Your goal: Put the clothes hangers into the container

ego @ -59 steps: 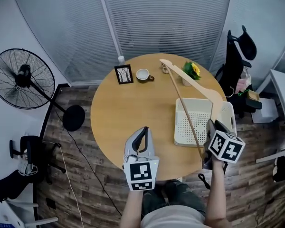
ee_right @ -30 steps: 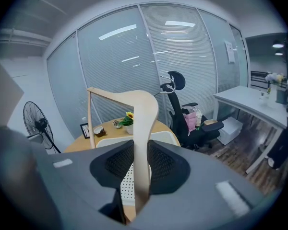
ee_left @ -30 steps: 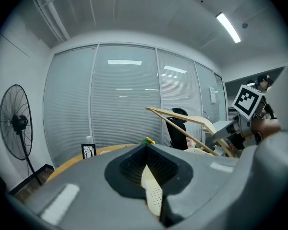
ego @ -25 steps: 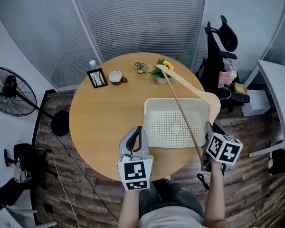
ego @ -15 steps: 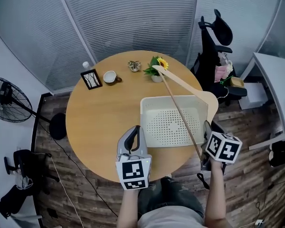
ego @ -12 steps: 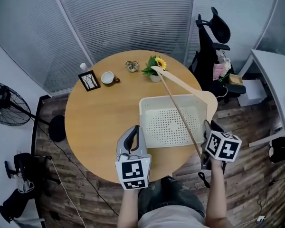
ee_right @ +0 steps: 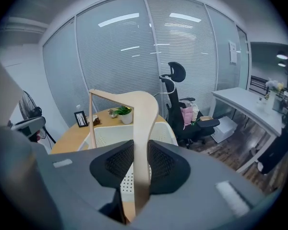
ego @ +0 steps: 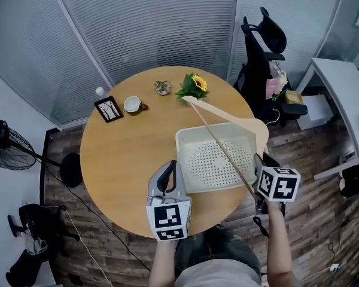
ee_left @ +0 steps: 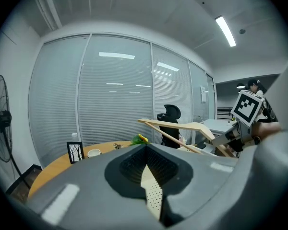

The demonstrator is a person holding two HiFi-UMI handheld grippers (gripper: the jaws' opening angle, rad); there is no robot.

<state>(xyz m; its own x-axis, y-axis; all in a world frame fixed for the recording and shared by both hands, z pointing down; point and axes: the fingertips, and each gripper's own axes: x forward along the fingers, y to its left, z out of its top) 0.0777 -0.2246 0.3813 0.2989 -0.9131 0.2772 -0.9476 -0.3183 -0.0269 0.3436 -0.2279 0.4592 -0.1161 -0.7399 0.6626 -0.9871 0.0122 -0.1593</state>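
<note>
The right gripper (ego: 261, 160) has its fingers clenched on the broad wooden arm of the clothes hanger (ego: 227, 109), close to that arm's near end. The right gripper view shows the pale wood pinched between the two dark pads. From that grip the hanger's long axis runs toward 11 o'clock in the head view and ends near the sunflower pot (ego: 194, 85). Its thin bar crosses diagonally above the white perforated container (ego: 215, 126). The left gripper view shows the hanger raised off the desk (ego: 125, 154), so it is over the container and not yet in it.

The container lies at about 10 o'clock from the right fingers and just beside them. The coming move therefore looks like lowering the far end while swinging the axis toward 9 o'clock so the whole length clears the rim.

The left gripper (ego: 170, 171) hovers at the container's 7 o'clock corner with its fingers together, grasping nothing.

No brand or legible writing shows, only the square markers on the gripper cubes.
</note>
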